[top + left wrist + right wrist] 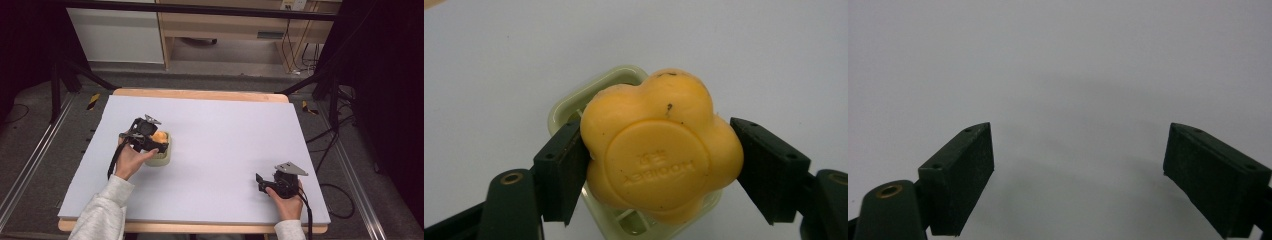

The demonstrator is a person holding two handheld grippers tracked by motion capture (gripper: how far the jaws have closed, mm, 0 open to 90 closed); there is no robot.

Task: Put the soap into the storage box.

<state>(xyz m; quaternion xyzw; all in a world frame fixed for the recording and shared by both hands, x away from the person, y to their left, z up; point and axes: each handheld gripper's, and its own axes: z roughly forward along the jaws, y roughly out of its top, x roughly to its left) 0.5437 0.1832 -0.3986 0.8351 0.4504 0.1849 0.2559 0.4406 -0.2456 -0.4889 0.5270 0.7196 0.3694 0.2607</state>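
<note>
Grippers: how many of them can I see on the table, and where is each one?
2. The left gripper is at the table's left side, shut on the yellow soap over the pale green dish. The right gripper is near the front right, open.

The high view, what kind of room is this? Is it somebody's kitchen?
Probably not a kitchen; it looks like a lab or workshop set up for recording. A plain table stands inside a black metal frame, cables trail over the floor, and a person holds a hand-held gripper over it.

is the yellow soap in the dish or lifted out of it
Cannot tell: the left claw grips the yellow soap over the green dish.
</note>
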